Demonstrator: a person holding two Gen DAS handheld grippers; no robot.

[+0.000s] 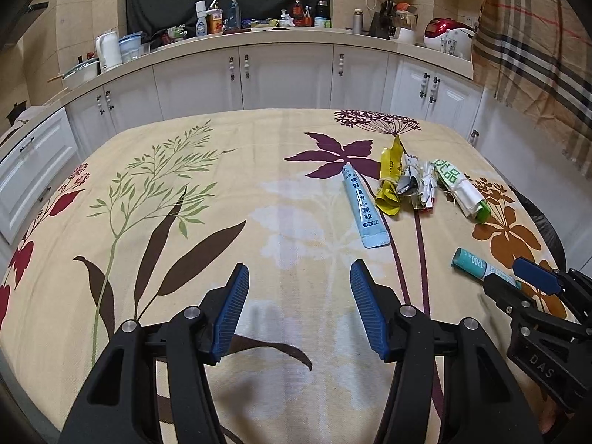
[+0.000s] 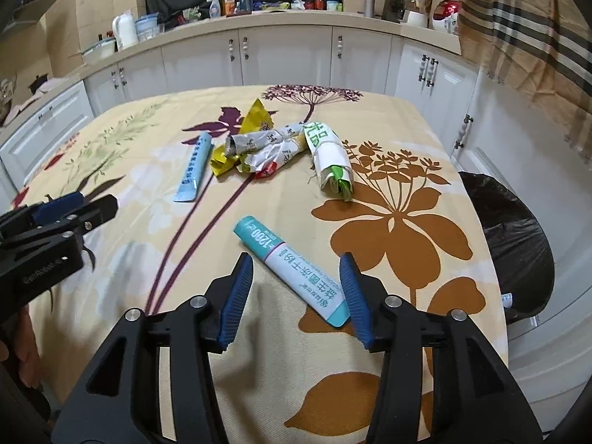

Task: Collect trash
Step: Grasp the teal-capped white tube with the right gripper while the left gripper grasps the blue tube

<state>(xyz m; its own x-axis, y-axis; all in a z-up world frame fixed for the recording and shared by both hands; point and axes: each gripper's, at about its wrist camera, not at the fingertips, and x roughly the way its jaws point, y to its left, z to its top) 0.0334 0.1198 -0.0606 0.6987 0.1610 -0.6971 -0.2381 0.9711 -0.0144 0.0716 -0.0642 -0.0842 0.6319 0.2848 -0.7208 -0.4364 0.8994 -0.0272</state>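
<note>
Teal-and-white sachet (image 2: 294,269) is the nearest piece of trash to my right hand-held gripper (image 2: 296,296). It lies flat on the floral-cloth surface (image 2: 370,388), between the two blue pads and a little ahead of them. Long axis runs diagonally: teal "1200" end up and to the left, the other teal end down and to the right, touching or just beside the right pad (image 2: 353,296). Left pad stands clear of it. Jaws are released, nothing clenched; the sachet rests on the cloth, not lifted.

My judgement: the diagonal lie is what the coming grasp turns on. The pads face each other across a line that the sachet crosses at a slant, so closing now would catch it near one end only. A small roll of the wrist, or a shift to the left, would bring the pads square to its short side.

Left hand-held gripper (image 1: 296,307) is also released and empty, hovering over bare cloth. The pale blue sachet (image 1: 364,205) lies ahead and to its right, long axis pointing nearly away from it. It is well apart from the teal one, so the right hand is plainly the nearer for that piece.

Remaining trash sits further off: yellow wrapper (image 2: 244,137), crumpled silver wrappers (image 2: 266,148), rolled white-and-green packet (image 2: 331,159). Black bin bag (image 2: 518,229) hangs just beyond the surface edge on the right, nearest my right hand.
</note>
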